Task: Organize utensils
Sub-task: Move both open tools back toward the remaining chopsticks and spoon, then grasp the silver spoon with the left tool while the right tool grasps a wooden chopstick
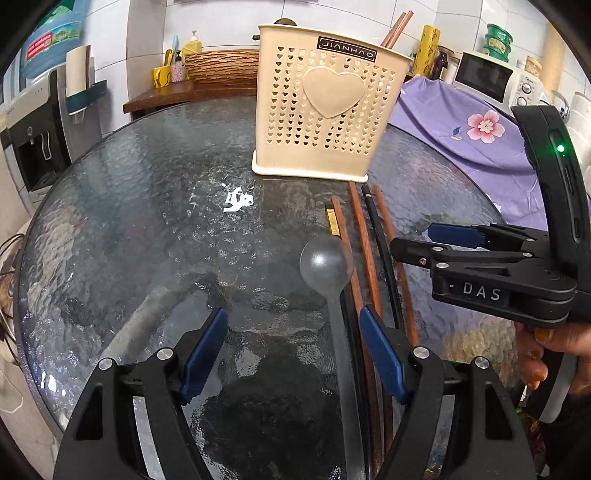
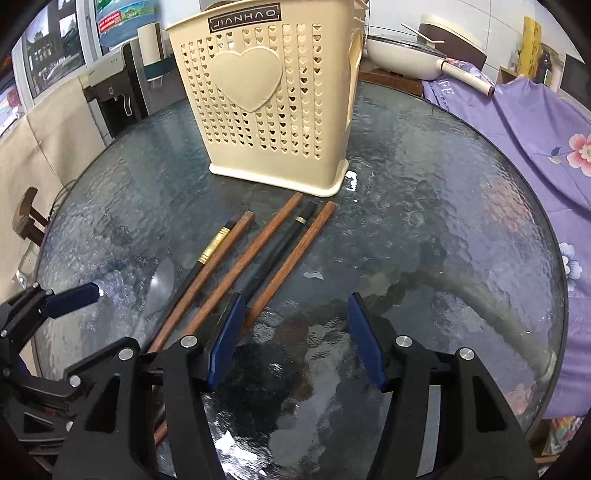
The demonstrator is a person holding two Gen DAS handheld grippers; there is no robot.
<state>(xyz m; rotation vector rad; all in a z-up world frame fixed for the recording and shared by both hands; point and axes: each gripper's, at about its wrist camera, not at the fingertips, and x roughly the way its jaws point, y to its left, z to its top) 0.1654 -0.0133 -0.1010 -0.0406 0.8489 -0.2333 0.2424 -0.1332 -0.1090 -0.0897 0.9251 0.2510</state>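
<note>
A beige perforated utensil holder stands on the round glass table, with two brown chopsticks sticking out of it. In front of it lie a grey spoon and several brown and black chopsticks. My left gripper is open low over the glass, the spoon's handle running between its pads close to the right one, not pressed. My right gripper is open beside the chopsticks, its left pad over their near ends, only glass between the pads.
A purple flowered cloth covers something along the table's right side. A microwave and a white pan sit behind. A water dispenser stands at the left. A hand holds the right gripper.
</note>
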